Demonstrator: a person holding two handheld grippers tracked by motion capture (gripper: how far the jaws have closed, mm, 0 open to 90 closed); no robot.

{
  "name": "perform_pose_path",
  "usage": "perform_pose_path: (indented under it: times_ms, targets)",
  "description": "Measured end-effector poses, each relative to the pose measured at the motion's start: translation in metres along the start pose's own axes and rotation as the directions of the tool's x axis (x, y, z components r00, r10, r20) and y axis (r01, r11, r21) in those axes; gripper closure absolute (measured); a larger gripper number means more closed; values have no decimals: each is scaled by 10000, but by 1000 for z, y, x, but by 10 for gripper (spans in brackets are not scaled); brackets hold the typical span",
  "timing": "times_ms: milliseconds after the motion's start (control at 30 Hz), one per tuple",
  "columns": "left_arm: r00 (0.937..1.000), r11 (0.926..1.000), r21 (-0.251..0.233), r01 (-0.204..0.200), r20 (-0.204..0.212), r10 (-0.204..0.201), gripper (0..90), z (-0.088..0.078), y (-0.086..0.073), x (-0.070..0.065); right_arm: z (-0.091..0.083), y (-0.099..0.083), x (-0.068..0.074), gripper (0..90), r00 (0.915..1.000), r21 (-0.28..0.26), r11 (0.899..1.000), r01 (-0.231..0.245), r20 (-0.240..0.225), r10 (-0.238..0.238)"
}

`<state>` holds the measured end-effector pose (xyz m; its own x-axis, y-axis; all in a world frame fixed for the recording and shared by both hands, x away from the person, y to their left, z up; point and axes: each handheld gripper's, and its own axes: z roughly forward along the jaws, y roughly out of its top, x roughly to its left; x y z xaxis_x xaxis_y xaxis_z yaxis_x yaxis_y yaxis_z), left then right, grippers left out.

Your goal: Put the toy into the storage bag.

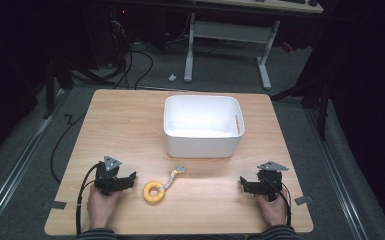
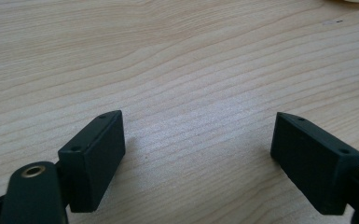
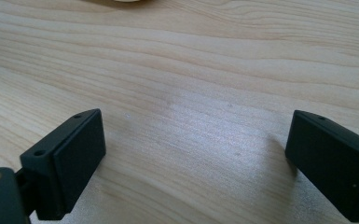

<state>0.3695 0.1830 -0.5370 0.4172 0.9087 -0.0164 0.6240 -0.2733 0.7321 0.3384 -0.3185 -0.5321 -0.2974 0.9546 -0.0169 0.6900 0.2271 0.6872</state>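
Both my tongs rest low near the table's [image 1: 130, 110] front edge, w/ nothing in them. Left gripper [image 1: 129, 179] has jaws spread wide, bare wood between them; right gripper [image 1: 243, 184] likewise wide open and empty, parked at the table's 4 o'clock, prob. just waiting. The yellow ring toy [image 1: 153, 192] w/ its short rope tail lies at 3 o'clock from my left tongs, near, not touching. White bin [image 1: 203, 145] sits at 12 from the toy, apart, mouth up, so I'd guess the toy drops in there.
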Motion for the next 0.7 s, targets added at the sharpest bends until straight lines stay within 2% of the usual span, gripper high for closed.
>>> perform_pose_path:
  times_ms: [200,433,700]
  targets:
    - [9997,9995,239,-198,132,195,200,-1,2,-1,-1,-1,0,109,10000,-154,9999,-19,8,19]
    - [9986,9992,60,-400,360,397,268,-3,1,-2,-2,-1,0,147,9999,-226,9997,-111,48,112]
    - [9980,9990,213,-386,500,375,262,-7,-1,-1,-2,-1,0,152,9999,-236,9997,-96,34,97]
